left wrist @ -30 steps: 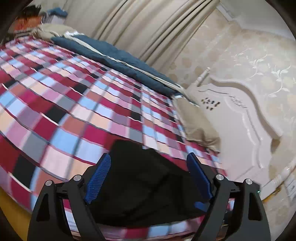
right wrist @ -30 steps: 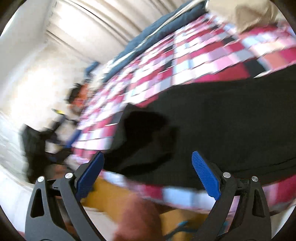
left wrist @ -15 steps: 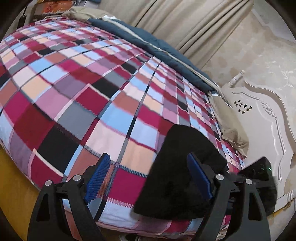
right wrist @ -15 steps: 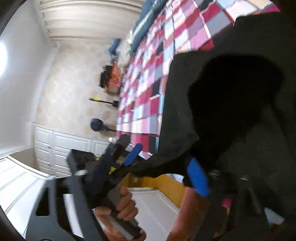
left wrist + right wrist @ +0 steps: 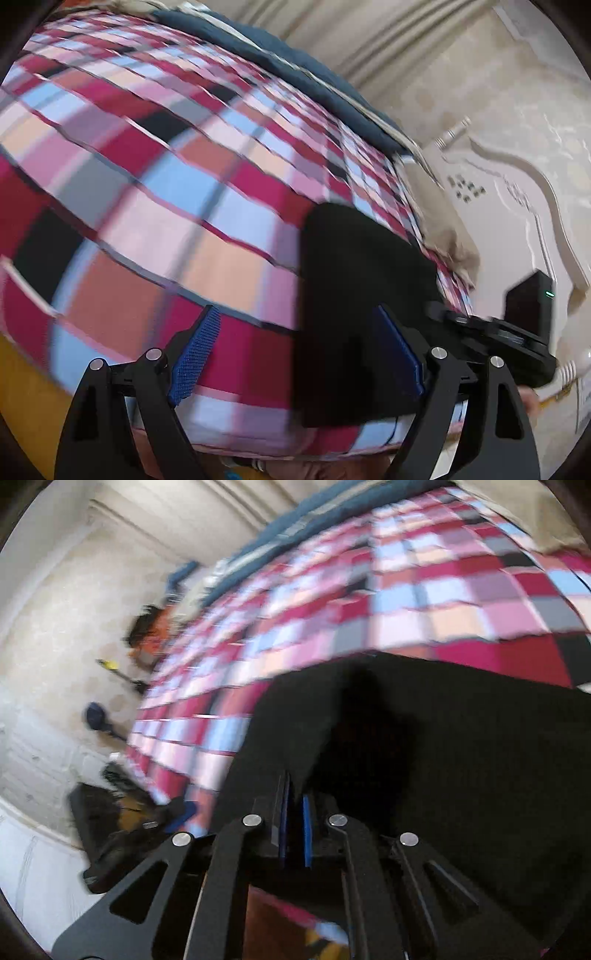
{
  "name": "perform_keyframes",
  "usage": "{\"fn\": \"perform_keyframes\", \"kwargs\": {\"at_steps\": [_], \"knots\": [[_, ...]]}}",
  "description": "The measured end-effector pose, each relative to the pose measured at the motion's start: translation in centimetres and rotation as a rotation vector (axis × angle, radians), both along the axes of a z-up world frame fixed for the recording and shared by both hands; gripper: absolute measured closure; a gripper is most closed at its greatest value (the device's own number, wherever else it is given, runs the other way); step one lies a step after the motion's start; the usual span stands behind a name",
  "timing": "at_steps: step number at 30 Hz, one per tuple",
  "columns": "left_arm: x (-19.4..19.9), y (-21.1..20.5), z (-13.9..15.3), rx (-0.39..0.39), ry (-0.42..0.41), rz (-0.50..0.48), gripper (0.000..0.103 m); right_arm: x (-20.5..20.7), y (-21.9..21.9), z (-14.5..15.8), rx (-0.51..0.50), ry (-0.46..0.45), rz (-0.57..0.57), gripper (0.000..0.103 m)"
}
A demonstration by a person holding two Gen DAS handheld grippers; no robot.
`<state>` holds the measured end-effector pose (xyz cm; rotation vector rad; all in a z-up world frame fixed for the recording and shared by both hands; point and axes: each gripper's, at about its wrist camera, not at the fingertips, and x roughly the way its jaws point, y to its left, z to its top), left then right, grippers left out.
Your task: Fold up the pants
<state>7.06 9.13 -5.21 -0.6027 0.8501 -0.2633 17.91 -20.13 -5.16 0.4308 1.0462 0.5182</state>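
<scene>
The black pants (image 5: 354, 295) lie on the checked bedspread (image 5: 155, 192) at the near edge of the bed, at about four o'clock in the left wrist view and filling the three-to-five o'clock part of the right wrist view. The step in hand looks like taking hold of an edge or corner of the cloth with each tool before carrying it over for a fold. To do that well, the two grips should sit on matching points of the same edge, pinch through every layer, and lift evenly so the cloth is not dragged into wrinkles or pulled off the bed. The right hand-held gripper (image 5: 294, 825) has its blue pads drawn together with only a thin gap, right at the near edge of the pants; dark cloth appears to run into that gap, so it is most likely pinching the fabric, though blur makes the layers hard to judge. The left hand-held gripper (image 5: 295, 362) stands wide apart, its right pad over the black cloth and its left pad over the bedspread, holding nothing; it needs to settle lower over the pants' edge before closing.
</scene>
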Motion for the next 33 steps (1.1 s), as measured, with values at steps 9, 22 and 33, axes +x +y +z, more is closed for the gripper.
{"fn": "perform_keyframes", "kwargs": {"at_steps": [9,22,33], "knots": [[0.6,-2.6,-3.0,-0.038,0.062,-0.036,0.015,-1.8,-6.1,-3.5,0.125,0.070,-0.123,0.043],[0.6,-1.8,-3.5,-0.110,0.063,-0.036,0.015,1.0,-3.0,-4.5,0.204,0.123,-0.039,0.023],[0.6,-1.6,-3.8,-0.131,0.050,-0.054,0.014,0.5,1.0,-4.1,0.010,0.108,0.049,0.070]]}}
